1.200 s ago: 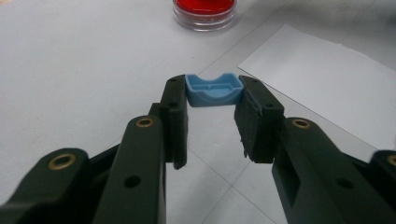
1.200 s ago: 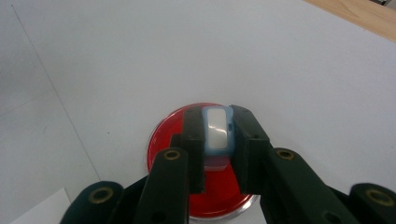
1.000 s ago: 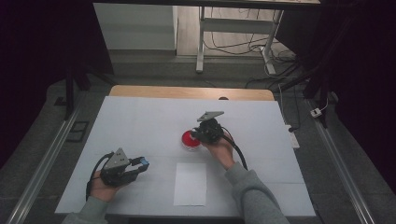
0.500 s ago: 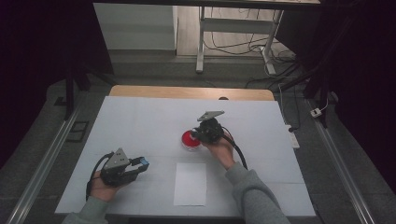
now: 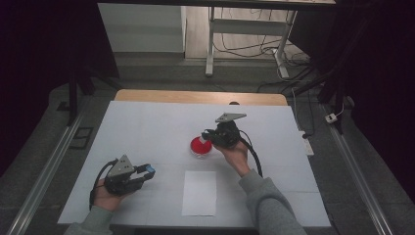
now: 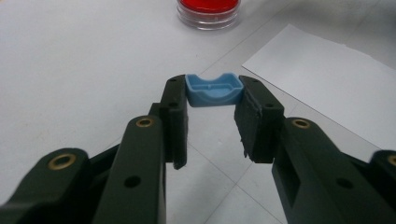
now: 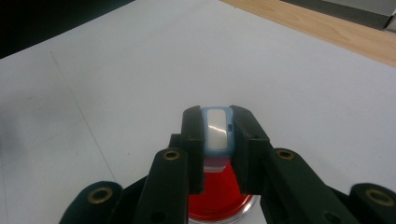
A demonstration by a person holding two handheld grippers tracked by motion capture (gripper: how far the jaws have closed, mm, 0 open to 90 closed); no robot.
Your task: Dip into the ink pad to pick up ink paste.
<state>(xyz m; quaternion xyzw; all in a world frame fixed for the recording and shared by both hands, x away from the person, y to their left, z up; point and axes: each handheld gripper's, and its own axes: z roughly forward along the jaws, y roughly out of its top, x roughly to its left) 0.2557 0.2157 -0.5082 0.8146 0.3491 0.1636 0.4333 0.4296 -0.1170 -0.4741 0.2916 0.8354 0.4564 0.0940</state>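
My left gripper (image 6: pixel 213 95) is shut on a small blue cap (image 6: pixel 214 89), pinched by its ends between the jaw tips. In the high view this left gripper (image 5: pixel 145 171) rests low at the table's front left, and the cap (image 5: pixel 149 170) points right. The right gripper (image 7: pixel 216 128) is shut on a pale blue stamp with a white face (image 7: pixel 217 129). It holds the stamp just over a round clear dish of red ink (image 7: pixel 219 193). From above, the right gripper (image 5: pixel 209 137) hovers at the dish (image 5: pixel 200 146) near mid-table.
A white sheet of paper (image 5: pixel 199 192) lies flat near the front edge, between the two hands. The white table cover (image 5: pixel 147 122) ends in a wooden strip (image 5: pixel 195 97) at the far side. The dish (image 6: pixel 208 7) and the paper (image 6: pixel 327 79) lie ahead of the left jaws.
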